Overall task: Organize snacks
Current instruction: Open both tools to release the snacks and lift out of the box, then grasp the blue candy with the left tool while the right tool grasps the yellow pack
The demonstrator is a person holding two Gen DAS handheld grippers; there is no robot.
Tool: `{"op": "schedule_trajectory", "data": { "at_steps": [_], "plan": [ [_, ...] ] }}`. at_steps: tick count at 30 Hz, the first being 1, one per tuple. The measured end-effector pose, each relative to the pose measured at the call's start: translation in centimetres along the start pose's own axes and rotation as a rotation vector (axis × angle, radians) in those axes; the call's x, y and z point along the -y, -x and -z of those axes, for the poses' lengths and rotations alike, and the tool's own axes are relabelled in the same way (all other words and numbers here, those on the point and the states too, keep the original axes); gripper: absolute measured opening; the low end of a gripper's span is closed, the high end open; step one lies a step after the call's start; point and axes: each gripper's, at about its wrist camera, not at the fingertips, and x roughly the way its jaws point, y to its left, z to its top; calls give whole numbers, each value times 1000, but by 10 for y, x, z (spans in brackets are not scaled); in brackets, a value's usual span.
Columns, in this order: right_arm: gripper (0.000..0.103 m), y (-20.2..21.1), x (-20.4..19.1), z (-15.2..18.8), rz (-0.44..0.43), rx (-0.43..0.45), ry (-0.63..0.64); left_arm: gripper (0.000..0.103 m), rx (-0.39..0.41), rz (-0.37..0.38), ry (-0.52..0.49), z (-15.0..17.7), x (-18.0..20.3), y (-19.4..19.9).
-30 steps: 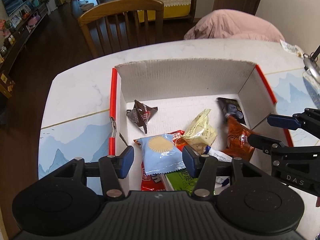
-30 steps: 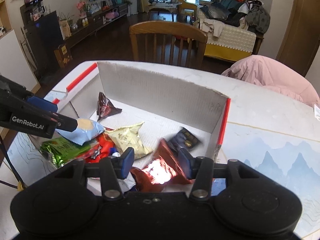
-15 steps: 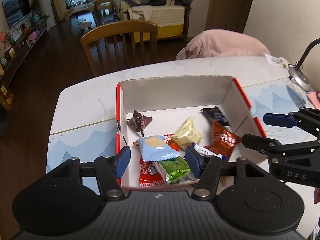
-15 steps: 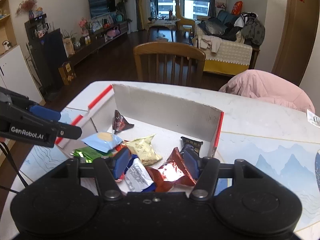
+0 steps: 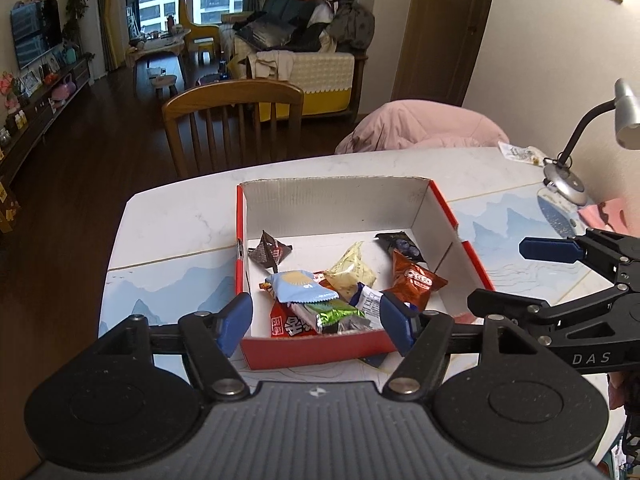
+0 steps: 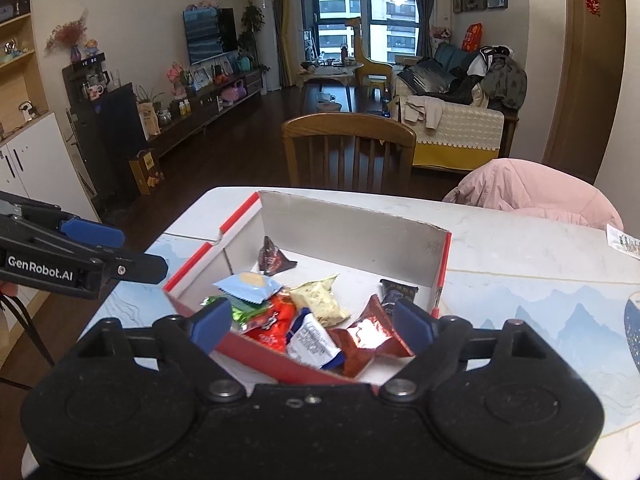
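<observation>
A red-edged cardboard box (image 5: 312,347) sits on the table and holds several snack packets: a light blue one (image 5: 298,286), a green one (image 5: 334,314), an orange Oreo packet (image 5: 416,280), a yellow one (image 5: 352,270) and a dark triangular one (image 5: 270,252). The box (image 6: 352,236) and the light blue packet (image 6: 248,286) also show in the right wrist view. My left gripper (image 5: 316,322) is open and empty, above the box's near wall. My right gripper (image 6: 312,326) is open and empty, above the box's near right side; it also shows in the left wrist view (image 5: 520,276).
A wooden chair (image 5: 234,128) stands at the table's far side. A pink jacket (image 5: 420,126) lies beyond the far edge. A desk lamp (image 5: 568,168) and a small packet (image 5: 520,154) are at the far right of the table (image 5: 180,216).
Both grippers have pulled back and up away from the box, which now looks smaller and farther. Both stay open and empty. The snacks lie in the box.
</observation>
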Motion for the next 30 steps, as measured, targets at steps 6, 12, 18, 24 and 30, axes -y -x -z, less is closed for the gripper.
{"op": "schedule_trajectory", "data": {
  "at_steps": [6,12,18,24,30],
  "plan": [
    [101,21,-12,16,-20,25,-1,76,46,13,-17,21,2,22],
    [103,32,-19,32,-31,19,7,82,77,35,-37,44,8,37],
    [103,30,-22,56,-26,-13,17,82,55,46,-4,70,8,33],
    [103,13,-13,92,-22,-108,-13,82,23,44,6,102,5,22],
    [100,-6,1,121,-15,-184,-58,82,-49,16,-10,119,-1,-3]
  ]
}}
